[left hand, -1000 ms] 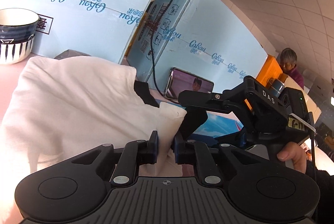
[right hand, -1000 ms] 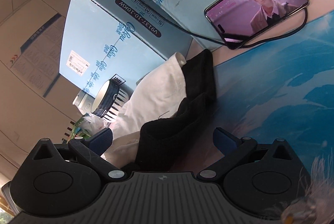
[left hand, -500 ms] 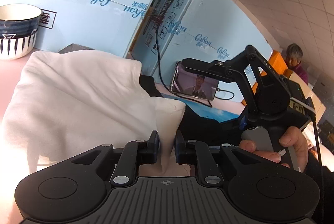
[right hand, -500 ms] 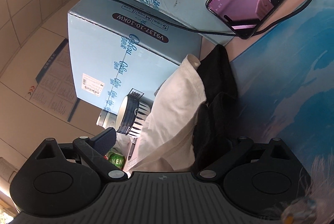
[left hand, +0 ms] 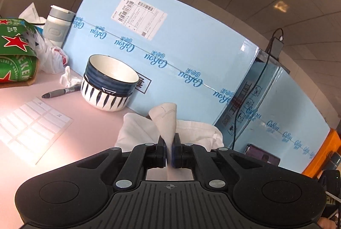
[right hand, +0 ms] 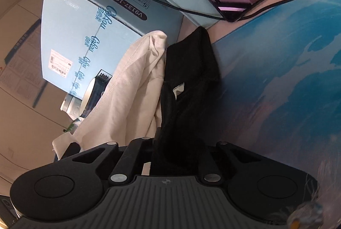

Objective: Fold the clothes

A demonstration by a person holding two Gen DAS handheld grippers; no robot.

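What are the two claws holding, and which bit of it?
Left claw pinches an edge fold of the white cloth. Right claw has just closed on the black cloth's near end.

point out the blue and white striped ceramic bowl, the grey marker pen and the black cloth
blue and white striped ceramic bowl (left hand: pixel 107 88), left wrist view, outer wall
grey marker pen (left hand: pixel 60 92), left wrist view, barrel
black cloth (right hand: pixel 189 88), right wrist view, middle fold
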